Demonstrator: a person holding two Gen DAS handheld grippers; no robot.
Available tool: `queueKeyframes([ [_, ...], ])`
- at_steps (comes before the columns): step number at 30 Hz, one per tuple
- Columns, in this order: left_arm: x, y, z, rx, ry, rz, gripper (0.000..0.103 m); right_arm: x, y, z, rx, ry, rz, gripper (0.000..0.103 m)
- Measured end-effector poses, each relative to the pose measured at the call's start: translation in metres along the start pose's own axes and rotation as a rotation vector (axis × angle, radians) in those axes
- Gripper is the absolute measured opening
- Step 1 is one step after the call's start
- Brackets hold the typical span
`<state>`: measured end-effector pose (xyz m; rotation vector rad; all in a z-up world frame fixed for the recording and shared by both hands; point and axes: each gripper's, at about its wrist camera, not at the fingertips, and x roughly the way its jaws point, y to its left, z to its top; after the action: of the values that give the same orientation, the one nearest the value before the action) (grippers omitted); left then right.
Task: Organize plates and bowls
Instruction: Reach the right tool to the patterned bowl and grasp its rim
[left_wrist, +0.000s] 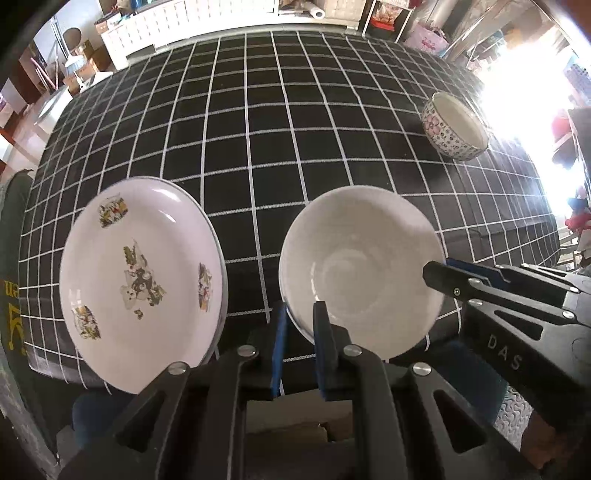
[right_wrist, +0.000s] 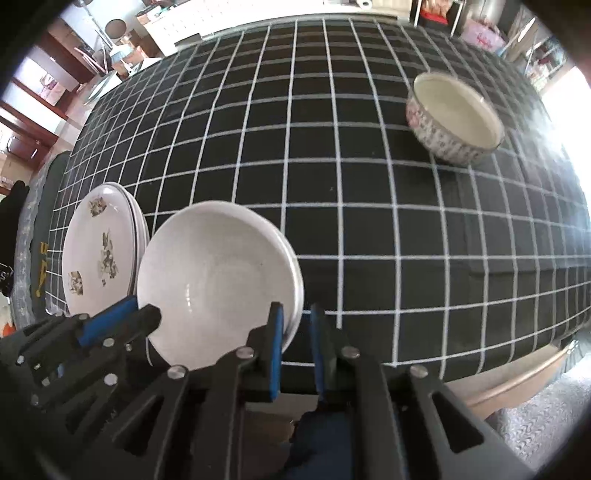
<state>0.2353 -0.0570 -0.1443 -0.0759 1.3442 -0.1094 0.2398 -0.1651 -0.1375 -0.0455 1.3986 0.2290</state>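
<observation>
A plain white bowl (left_wrist: 354, 266) (right_wrist: 214, 273) is over the checked cloth near the front edge, and a second white rim shows just beneath it. My left gripper (left_wrist: 300, 306) (right_wrist: 142, 310) is shut on the bowl's left rim. My right gripper (right_wrist: 296, 308) (left_wrist: 70, 267) straddles the opposite rim. Its left pad is against the rim and a dark gap separates the rim from the right pad, so it is open. A stack of white plates with printed pictures (left_wrist: 140, 280) (right_wrist: 99, 258) lies to the left. A flower-patterned bowl (left_wrist: 454, 125) (right_wrist: 454, 118) stands upright at the far right.
A black tablecloth with a white grid (left_wrist: 258, 129) (right_wrist: 332, 166) covers the table. Its front edge runs just beyond my fingers. Room clutter and shelves lie behind the far edge. Strong window glare washes out the right side.
</observation>
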Motion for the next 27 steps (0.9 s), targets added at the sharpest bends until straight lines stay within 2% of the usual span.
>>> queueKeyframes([
  [5,-0.017,-0.004,0.000,0.001,-0.032,-0.030,0.012,-0.015,-0.002,-0.003,0.004,-0.021,0.025,0.025],
  [13,-0.051,-0.025,0.002,0.049,-0.106,-0.051,0.020,-0.060,-0.032,-0.003,0.032,-0.123,0.054,0.045],
  [20,-0.068,-0.054,0.017,0.092,-0.133,-0.091,0.028,-0.088,-0.063,0.003,0.069,-0.174,0.068,0.048],
  [27,-0.076,-0.089,0.049,0.125,-0.160,-0.124,0.029,-0.094,-0.095,0.019,0.112,-0.191,0.090,0.049],
])
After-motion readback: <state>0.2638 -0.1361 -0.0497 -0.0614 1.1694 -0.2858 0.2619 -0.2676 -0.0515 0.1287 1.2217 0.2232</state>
